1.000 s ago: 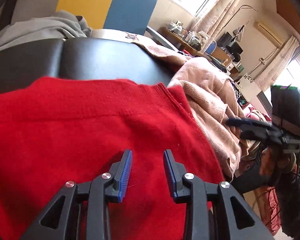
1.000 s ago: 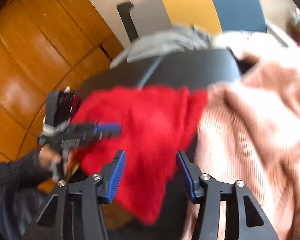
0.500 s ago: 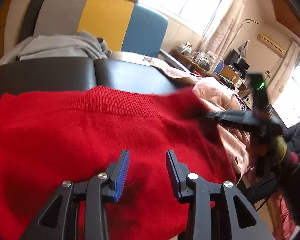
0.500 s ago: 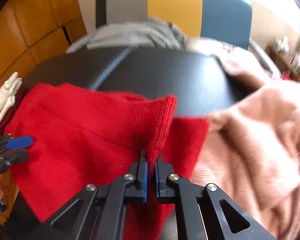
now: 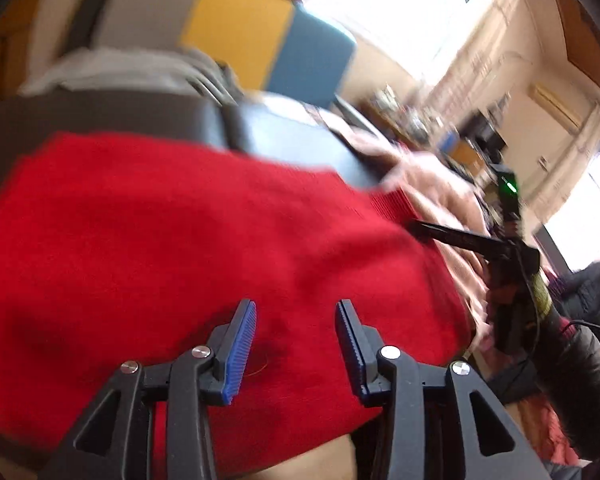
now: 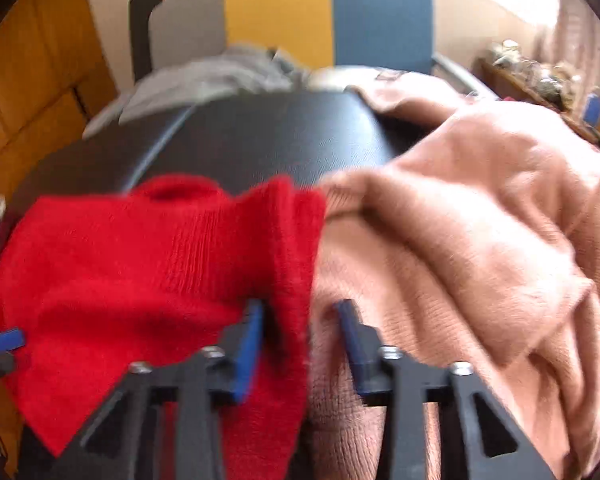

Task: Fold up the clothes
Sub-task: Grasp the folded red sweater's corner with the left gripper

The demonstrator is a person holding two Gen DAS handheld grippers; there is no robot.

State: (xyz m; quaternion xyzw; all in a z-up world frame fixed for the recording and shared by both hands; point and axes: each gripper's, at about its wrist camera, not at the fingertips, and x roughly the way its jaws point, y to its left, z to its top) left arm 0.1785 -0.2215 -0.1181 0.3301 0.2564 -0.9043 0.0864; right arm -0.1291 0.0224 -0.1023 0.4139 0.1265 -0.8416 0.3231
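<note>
Two tools, both parted, right (image 6: 300,332) just reopening beside fuzzy red knit (image 6: 140,264); left (image 5: 296,344) above it.

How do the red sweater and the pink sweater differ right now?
The red sweater is bright red and lies mostly spread on the black cushion, with one edge bunched up between the open right tongs; the pink sweater is pale, heaped in loose folds beside it, clear of the tongs. Both are soft knits, and their edges meet.

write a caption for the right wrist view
Right gripper, jaws just opened, releasing a red sweater fold beside a pink sweater.
</note>
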